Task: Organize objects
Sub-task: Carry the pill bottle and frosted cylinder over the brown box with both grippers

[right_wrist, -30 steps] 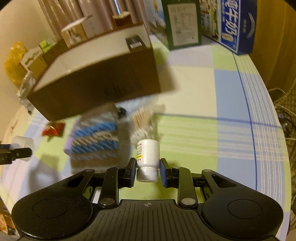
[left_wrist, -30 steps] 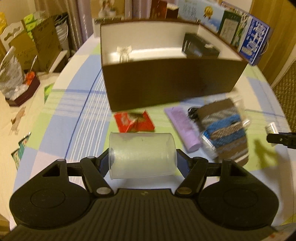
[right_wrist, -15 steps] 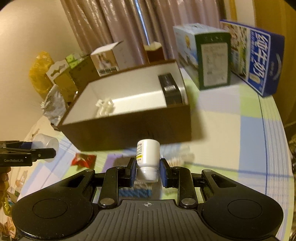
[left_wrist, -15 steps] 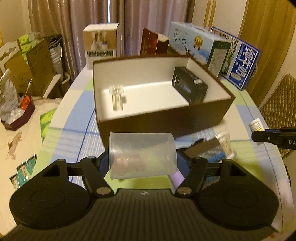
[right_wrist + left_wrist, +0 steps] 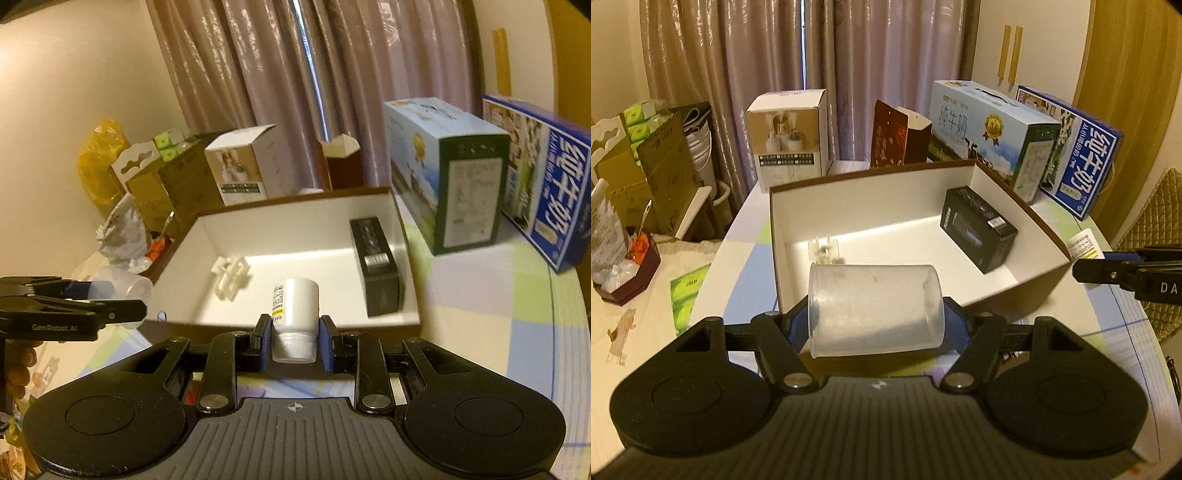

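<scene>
The worktop (image 5: pixel 480 295), under a checked cloth, carries the big brown box (image 5: pixel 1027 295) with its white inside, open at the top. Behind it, from 11 to 2 o'clock in the left wrist view, stand cartons: a white product box (image 5: pixel 788 144), a dark red bag (image 5: pixel 899 134) and two milk cartons (image 5: pixel 990 129). They crowd the far and right walls, so the free approach is over the near wall.

Inside, a black box (image 5: pixel 977 230) lies along the right wall at 1 o'clock, and a small white plastic piece (image 5: pixel 231 277) sits left of centre. Between them the floor is bare, the widest landing room.

The left tongs (image 5: pixel 875 326) are closed on a clear plastic cup (image 5: pixel 875 304), held sideways across the pads, at the box's near wall. The right tongs (image 5: pixel 293 341) are closed on a white pill bottle (image 5: pixel 295 314), gripped near its cap, also at the near wall, toward the middle.

Biggest risk, as I judge it: both tongs head for the same opening, and the left tongs show at 9 o'clock in the right wrist view, so they could knock together over the rim. Next, dipping early could catch the near wall and shove the light box. The thin cup may flex and pop out if squeezed harder. Smallest: the bottle may tip or roll into the black box when let go.
</scene>
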Action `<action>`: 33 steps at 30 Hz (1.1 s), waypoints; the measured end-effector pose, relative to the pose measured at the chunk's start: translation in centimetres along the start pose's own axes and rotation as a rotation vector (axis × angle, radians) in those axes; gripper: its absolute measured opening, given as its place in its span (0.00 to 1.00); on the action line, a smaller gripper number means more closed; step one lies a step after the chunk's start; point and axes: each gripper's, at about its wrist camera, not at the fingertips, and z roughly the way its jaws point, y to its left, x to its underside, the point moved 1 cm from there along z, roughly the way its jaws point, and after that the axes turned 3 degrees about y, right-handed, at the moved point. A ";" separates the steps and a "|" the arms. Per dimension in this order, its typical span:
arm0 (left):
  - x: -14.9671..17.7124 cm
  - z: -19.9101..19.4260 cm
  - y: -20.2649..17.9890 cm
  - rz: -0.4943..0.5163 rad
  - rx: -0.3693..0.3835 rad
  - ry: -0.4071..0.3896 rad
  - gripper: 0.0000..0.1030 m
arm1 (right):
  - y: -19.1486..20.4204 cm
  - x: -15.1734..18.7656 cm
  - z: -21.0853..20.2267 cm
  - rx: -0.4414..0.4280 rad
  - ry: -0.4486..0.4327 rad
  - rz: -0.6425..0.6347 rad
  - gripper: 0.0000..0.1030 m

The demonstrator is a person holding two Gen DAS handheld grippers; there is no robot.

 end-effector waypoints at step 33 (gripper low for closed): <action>-3.3 13.8 1.3 0.009 -0.021 0.273 0.66 | -3.2 -3.5 12.3 0.079 0.165 -0.031 0.23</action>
